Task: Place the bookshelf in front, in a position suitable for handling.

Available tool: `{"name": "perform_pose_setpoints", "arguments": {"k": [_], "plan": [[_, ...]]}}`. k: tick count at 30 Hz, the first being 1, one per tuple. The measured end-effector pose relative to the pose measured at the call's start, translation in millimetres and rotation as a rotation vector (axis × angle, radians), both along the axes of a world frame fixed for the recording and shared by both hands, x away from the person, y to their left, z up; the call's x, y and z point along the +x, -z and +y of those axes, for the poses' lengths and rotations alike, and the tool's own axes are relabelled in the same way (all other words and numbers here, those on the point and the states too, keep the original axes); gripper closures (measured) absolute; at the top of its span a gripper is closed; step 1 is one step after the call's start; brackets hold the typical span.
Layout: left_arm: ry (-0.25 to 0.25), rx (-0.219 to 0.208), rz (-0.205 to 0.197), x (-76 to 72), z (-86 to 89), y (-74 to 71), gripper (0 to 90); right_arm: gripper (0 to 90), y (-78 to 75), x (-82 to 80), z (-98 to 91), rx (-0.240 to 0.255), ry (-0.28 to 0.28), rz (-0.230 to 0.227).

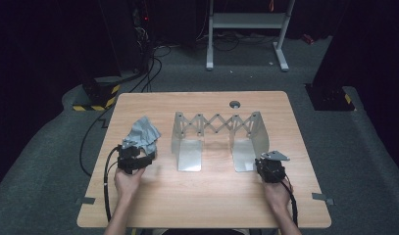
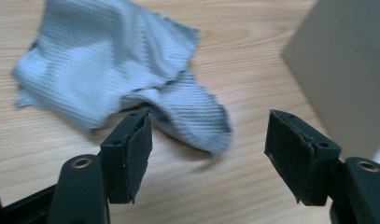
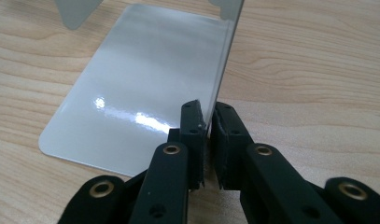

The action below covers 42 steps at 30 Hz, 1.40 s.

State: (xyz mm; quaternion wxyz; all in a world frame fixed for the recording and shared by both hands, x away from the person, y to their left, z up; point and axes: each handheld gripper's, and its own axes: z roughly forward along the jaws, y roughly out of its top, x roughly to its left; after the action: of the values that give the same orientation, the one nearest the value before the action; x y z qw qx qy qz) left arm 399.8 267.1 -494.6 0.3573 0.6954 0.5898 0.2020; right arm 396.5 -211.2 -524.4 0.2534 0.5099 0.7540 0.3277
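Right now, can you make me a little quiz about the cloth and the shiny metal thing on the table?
1. True or false: the left gripper squeezes the grey cloth.
2. What does the right gripper pinch? A) the cloth B) the upright wall of the metal rack C) a cable
3. From the high view, on which side of the rack does the cloth lie?

Key
1. False: its jaws stand wide apart, with the cloth lying just beyond them.
2. B: the jaws close on the wall's thin edge.
3. The left side, on the wooden table.
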Motion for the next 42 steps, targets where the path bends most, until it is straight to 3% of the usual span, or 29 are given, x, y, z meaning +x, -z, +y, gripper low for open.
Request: {"name": "perform_pose_setpoints", "arguments": {"k": [7,9,14,18,19,20,22,26,33,34,36,42], "plan": [[-0.03,0.039,-0.013,14.1,9.5,-5.8,35.4,82.1,0.0,-0.7,0.0,-0.017,-0.016,-0.008],[-0.042,0.034,-0.052,16.7,12.6,-5.7,38.4,81.4,-0.1,-0.8,-0.1,-0.016,-0.019,-0.005],[-0.025,0.078,-0.025,30.1,17.5,-6.1,35.9,79.9,0.0,-0.9,0.2,-0.017,-0.023,-0.007],[-0.045,0.057,-0.002,41.2,18.7,-10.8,30.8,79.0,0.0,-1.1,0.2,-0.015,-0.026,-0.006],[-0.052,0.042,0.022,45.4,19.4,-12.0,29.3,78.8,0.0,-1.1,0.2,-0.016,-0.027,-0.006],[-0.054,0.054,0.04,51.5,19.3,-12.7,28.1,78.3,0.0,-1.0,-0.1,-0.013,-0.029,-0.006],[-0.061,0.069,0.032,53.8,18.7,-12.5,29.4,78.0,-0.1,-1.0,-0.2,-0.013,-0.03,-0.004],[-0.079,0.139,0.059,70.6,16.9,-10.2,26.6,77.2,0.0,-1.2,0.0,-0.013,-0.033,-0.005],[-0.118,0.13,0.088,87.0,20.3,-2.9,24.3,76.6,0.1,-1.5,0.4,-0.018,-0.035,-0.009],[-0.128,0.102,0.1,90.4,22.3,1.5,24.0,76.3,0.1,-1.5,0.4,-0.015,-0.034,-0.007],[-0.127,0.09,0.117,92.3,23.2,4.9,23.7,76.1,0.1,-1.5,0.4,-0.015,-0.035,-0.006],[-0.137,0.143,0.133,96.6,20.4,14.0,30.3,75.6,0.1,-1.4,0.3,-0.012,-0.037,-0.005]]}}
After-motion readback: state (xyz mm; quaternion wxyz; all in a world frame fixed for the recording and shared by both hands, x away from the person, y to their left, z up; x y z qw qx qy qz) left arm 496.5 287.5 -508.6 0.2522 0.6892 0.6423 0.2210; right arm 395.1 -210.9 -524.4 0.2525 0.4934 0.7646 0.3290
